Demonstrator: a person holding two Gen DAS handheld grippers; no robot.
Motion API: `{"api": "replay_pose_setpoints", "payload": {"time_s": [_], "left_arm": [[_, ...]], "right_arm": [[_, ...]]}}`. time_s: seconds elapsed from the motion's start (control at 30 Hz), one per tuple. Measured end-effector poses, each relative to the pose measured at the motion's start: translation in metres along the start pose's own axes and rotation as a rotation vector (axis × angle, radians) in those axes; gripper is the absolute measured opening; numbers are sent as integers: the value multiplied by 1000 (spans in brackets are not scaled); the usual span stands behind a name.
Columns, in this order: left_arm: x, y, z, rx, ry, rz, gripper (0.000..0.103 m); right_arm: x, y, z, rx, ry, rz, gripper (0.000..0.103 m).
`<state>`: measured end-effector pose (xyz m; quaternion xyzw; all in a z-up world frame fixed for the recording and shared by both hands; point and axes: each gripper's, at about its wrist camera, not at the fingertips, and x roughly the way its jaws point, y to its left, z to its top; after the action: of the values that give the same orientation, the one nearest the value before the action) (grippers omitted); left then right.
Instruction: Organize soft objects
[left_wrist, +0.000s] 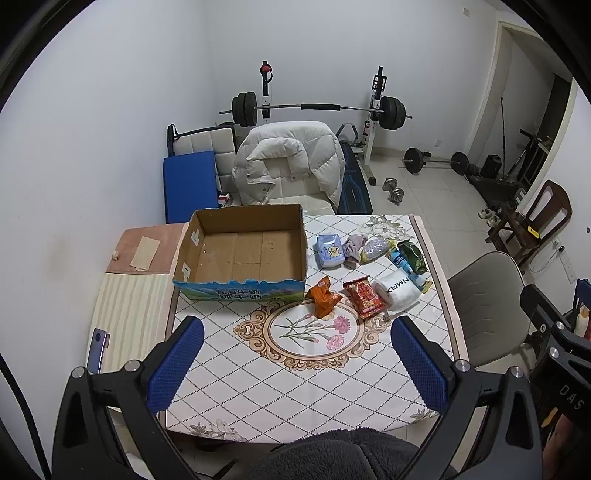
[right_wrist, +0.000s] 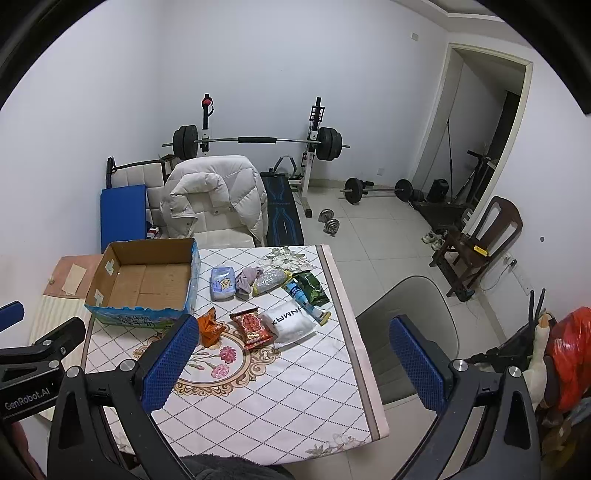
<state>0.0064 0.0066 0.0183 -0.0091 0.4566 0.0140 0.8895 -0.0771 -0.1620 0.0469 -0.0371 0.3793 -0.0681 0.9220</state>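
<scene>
1. Left wrist view: your left claw (left_wrist: 297, 354) is spread wide, nothing between the blue pads (left_wrist: 175, 363), hanging over the near part of the table (left_wrist: 295, 398).
2. Right wrist view: your right claw (right_wrist: 293, 360) is wide too, nothing held; its left pad sits over the table edge of the flower medallion, its right pad over the grey chair (right_wrist: 413, 325) at 3 o'clock of the table.
3. Cardboard box (left_wrist: 240, 251) stands open at 11 o'clock on the table, blue printed front facing you, nothing in it.
4. Soft things lie in a cluster at 1 o'clock, just right of the box, all outside it.
5. Back row, left to right: blue tissue pack (left_wrist: 329, 251), lilac cloth (left_wrist: 355, 248) touching it, glittery pouch (left_wrist: 377, 251), blue tube (left_wrist: 404, 266), green packet (left_wrist: 414, 255).
6. Front row: orange snack bag (left_wrist: 323, 295) just beside the box's front right corner, red snack bag (left_wrist: 364, 297) near it, white rolled towel (left_wrist: 397, 290) touching the red bag at its right.
7. Tube runs behind the towel toward 5 o'clock; can't tell whether they touch.
8. White puffer jacket (left_wrist: 291, 158) hangs on the chair at 12 o'clock past the table.
9. Barbell rack (left_wrist: 317, 107) stands at the far wall.
</scene>
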Motion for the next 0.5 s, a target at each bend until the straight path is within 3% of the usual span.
{"api": "replay_pose_setpoints", "payload": {"time_s": [0.5], "left_arm": [[-1,7,1,-10,-12,-2,103]], "right_arm": [[-1,2,3,-2,3,1,103]]}}
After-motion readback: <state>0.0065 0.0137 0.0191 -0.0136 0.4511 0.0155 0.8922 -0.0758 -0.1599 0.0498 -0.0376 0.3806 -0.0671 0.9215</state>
